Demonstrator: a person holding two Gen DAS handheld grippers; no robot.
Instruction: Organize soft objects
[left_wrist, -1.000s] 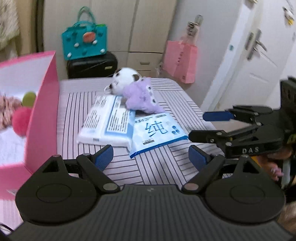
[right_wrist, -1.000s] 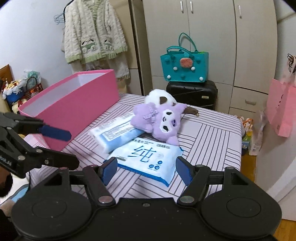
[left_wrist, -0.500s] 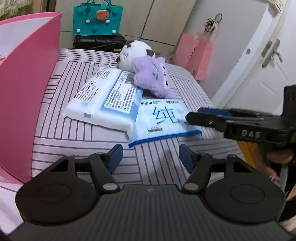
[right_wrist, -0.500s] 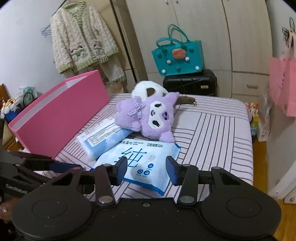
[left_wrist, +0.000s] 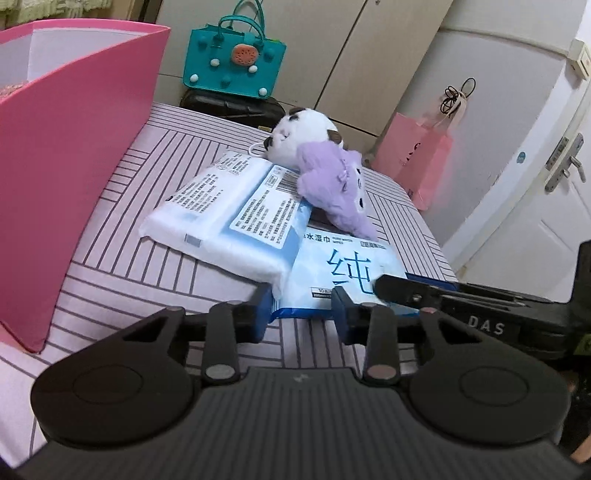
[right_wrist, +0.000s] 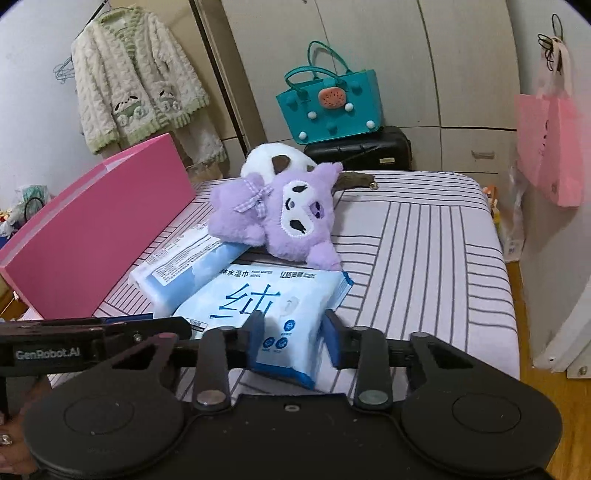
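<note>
A blue wet-wipe pack (left_wrist: 343, 273) (right_wrist: 273, 306) lies at the near edge of the striped table. A thicker white and blue pack (left_wrist: 229, 218) (right_wrist: 184, 266) lies partly on it. A purple plush (left_wrist: 332, 184) (right_wrist: 280, 214) leans on a white spotted plush (left_wrist: 303, 129) (right_wrist: 273, 158) behind them. My left gripper (left_wrist: 301, 314) is half open around the wipe pack's near corner. My right gripper (right_wrist: 291, 339) is half open around the pack's opposite near edge; its pads (right_wrist: 255, 339) stand at the pack's sides.
A tall pink box (left_wrist: 70, 155) (right_wrist: 92, 229) stands at the table's left side. A teal bag (left_wrist: 232, 62) on a black case, a pink paper bag (left_wrist: 417, 158), cupboards and a white door lie beyond the table. A cardigan (right_wrist: 136, 81) hangs at the back left.
Both grippers have moved forward and lower onto the blue wipe pack, and both jaw gaps have narrowed around it. The pack and plush toys have not moved.
</note>
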